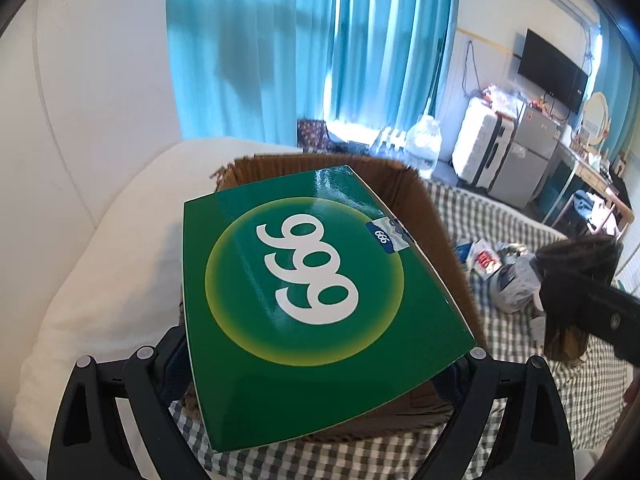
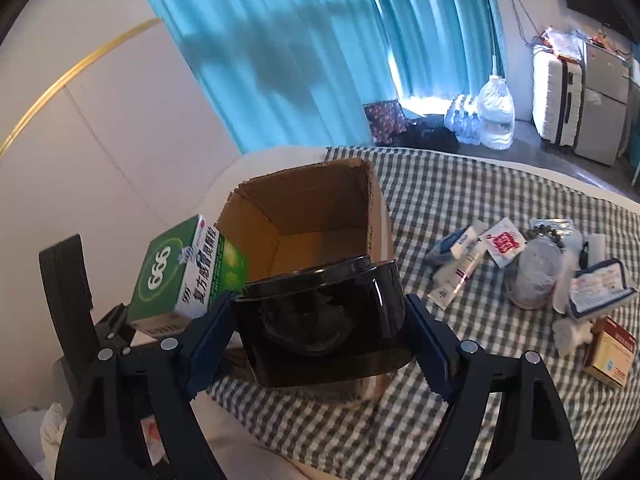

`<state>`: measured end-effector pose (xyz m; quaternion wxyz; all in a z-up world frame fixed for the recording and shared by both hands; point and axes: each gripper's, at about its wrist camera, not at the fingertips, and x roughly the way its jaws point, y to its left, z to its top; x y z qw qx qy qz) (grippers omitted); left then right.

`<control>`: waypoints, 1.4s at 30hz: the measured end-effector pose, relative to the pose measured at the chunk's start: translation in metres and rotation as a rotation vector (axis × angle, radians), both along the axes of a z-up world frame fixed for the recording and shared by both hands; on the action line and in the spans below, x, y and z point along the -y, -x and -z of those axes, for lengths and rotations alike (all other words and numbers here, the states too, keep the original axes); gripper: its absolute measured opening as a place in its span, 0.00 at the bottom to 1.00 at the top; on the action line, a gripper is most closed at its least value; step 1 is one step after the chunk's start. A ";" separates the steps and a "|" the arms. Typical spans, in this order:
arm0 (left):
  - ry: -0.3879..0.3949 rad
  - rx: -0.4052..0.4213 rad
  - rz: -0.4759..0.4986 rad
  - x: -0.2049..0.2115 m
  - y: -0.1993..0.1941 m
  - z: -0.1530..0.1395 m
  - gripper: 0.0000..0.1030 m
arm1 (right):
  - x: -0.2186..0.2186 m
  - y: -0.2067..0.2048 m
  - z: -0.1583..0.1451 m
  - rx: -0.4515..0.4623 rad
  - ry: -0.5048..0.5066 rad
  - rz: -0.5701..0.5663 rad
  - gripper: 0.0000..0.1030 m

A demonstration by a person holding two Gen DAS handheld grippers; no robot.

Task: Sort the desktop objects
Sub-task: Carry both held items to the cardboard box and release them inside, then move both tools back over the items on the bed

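- Green box (image 1: 308,292): glossy green carton, large white "999" on a yellow-edged disc, small blue sticker at one top edge; in the right wrist view (image 2: 188,276) a white side panel with dark print shows
- Left hand-held gripper (image 1: 320,364): fingers clamped on both sides of the green box, holding it above the near rim of the cardboard box (image 1: 416,200)
- Black container (image 2: 324,320): shiny, dark, round-bodied with a rim at the top, reflective surface; its contents cannot be made out
- Right hand-held gripper (image 2: 316,344): jaws spread wide, blue pads pressed against both sides of the black container, which sits in front of the cardboard box (image 2: 312,208)
- Cardboard box: brown, flaps open, inside bare as far as visible
- Surface: a bed with grey-and-white checked cover (image 2: 460,200); white pillow (image 1: 100,260) left of the cardboard box
- Loose pile on the cover to the right: tube (image 2: 456,276), red-and-white sachet (image 2: 503,242), clear plastic cup (image 2: 534,276), orange-brown carton (image 2: 610,352)
- Room: turquoise curtains (image 2: 280,40), white suitcase (image 2: 556,100), grey mini fridge (image 1: 528,156), wall-mounted screen (image 1: 554,70), pack of water bottles (image 2: 464,116) on the floor
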<state>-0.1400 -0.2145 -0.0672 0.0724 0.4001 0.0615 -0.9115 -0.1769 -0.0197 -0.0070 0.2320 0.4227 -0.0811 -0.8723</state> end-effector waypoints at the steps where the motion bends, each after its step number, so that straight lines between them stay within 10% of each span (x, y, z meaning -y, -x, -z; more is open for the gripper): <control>1: -0.008 0.012 -0.005 0.002 0.002 0.005 0.92 | 0.002 0.003 0.002 0.005 0.000 -0.004 0.80; 23: 0.000 0.013 -0.036 -0.005 -0.028 -0.009 1.00 | -0.008 0.005 -0.016 -0.004 0.106 0.075 0.91; 42: -0.018 -0.009 0.196 -0.180 -0.078 -0.024 1.00 | -0.250 -0.122 -0.025 -0.076 -0.038 0.534 0.91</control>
